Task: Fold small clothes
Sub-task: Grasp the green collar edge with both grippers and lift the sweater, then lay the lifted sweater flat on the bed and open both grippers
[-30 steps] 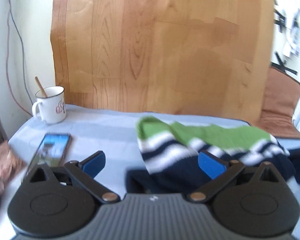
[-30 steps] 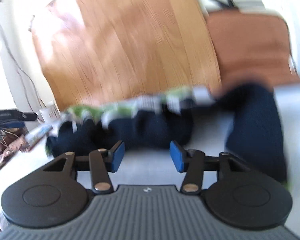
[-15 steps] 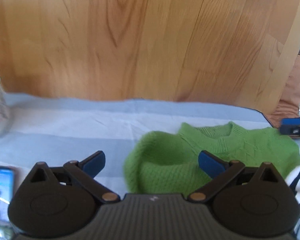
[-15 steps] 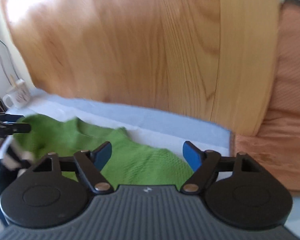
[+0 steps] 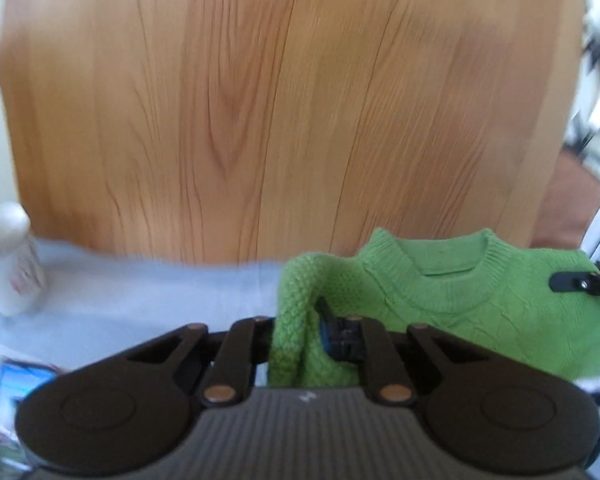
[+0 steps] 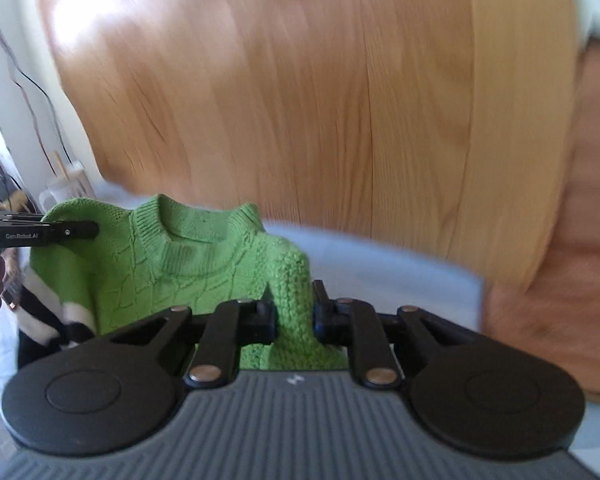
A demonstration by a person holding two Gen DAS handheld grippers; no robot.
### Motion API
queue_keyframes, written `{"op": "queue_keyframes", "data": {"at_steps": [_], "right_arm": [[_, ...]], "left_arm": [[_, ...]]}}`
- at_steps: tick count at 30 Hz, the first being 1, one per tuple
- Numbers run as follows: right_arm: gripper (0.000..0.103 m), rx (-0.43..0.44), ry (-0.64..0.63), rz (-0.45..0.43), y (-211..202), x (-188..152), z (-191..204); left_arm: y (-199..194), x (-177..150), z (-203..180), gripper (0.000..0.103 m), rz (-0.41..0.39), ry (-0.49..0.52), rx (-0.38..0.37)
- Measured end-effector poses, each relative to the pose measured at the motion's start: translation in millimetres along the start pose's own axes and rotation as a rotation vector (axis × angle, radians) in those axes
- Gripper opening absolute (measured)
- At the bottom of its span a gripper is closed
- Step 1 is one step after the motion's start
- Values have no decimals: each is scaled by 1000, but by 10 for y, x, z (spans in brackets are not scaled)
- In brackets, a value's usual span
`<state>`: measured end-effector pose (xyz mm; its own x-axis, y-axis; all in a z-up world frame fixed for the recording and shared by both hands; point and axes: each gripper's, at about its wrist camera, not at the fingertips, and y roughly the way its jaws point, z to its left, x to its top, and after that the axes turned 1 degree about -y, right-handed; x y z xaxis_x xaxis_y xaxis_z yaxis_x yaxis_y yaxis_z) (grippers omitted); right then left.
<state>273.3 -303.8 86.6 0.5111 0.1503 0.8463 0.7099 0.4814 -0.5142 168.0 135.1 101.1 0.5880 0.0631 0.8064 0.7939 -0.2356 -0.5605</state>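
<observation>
A small green knit sweater [image 5: 460, 296] with navy and white stripes lower down hangs stretched between my two grippers, its neckline facing up. My left gripper [image 5: 300, 328] is shut on the sweater's left shoulder. My right gripper [image 6: 294, 316] is shut on the right shoulder; the sweater also shows in the right wrist view [image 6: 172, 272]. Each gripper's tip shows in the other's view: the right one [image 5: 580, 282] and the left one [image 6: 60, 232]. The sweater's lower part is mostly hidden behind the grippers.
A pale blue cloth [image 5: 160, 292] covers the table [image 6: 400, 280]. A white mug [image 5: 8, 264] stands at the far left, with a phone [image 5: 16, 400] near it. A wooden board [image 5: 280, 100] stands behind the table. A brown cushion [image 6: 560, 240] lies to the right.
Both grippers were open half a second ago and have shut on the sweater's shoulders. The sweater now hangs lifted between them with its green top showing.
</observation>
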Motion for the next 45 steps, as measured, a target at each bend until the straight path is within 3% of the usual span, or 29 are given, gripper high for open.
{"op": "queue_keyframes", "data": {"at_steps": [4, 8, 12, 15, 19, 23, 28, 32, 39, 40, 41, 42, 43, 44, 45], "right_arm": [[14, -58, -90, -183, -895, 56, 449], [13, -140, -167, -421, -1873, 90, 865], [13, -201, -212, -612, -2726, 127, 1251], [13, -255, -289, -732, -3137, 139, 1561], [13, -287, -341, -818, -3597, 194, 1835], [13, -314, -367, -846, -3749, 263, 1805], [13, -304, -360, -781, -3445, 282, 1680], [13, -291, -326, -662, -2788, 293, 1411], [13, -323, -201, -412, -957, 335, 603], [16, -329, -185, -365, -618, 313, 488], [23, -341, -191, -299, -248, 293, 368], [41, -390, -204, -225, 107, 202, 259], [49, -447, -198, -160, 380, 88, 156], [48, -466, -173, -108, 535, -33, 50], [46, -432, -134, -82, 575, -158, -58]], "left_arm": [[-831, 88, -240, 11, -183, 43, -18], [-1804, 144, -527, 11, -397, 85, -26], [-2623, 192, -766, 11, -550, 89, -36], [-3118, 183, -955, 11, -652, 101, -26], [-3719, 179, -1192, 11, -787, 140, 24], [-3895, 310, -1328, 11, -810, 169, 42], [-3478, 487, -1302, 11, -752, 171, 86], [-2841, 466, -1121, 11, -639, 144, 111], [-818, 551, -791, 15, -321, 84, 172], [-423, 494, -744, 21, -256, 81, 189], [-104, 418, -711, 36, -197, 86, 222], [248, 317, -658, 38, -128, 87, 281], [545, 213, -579, 34, -53, 75, 324], [737, 105, -489, 33, 13, 48, 330], [855, -29, -373, 33, 64, 9, 293]]}}
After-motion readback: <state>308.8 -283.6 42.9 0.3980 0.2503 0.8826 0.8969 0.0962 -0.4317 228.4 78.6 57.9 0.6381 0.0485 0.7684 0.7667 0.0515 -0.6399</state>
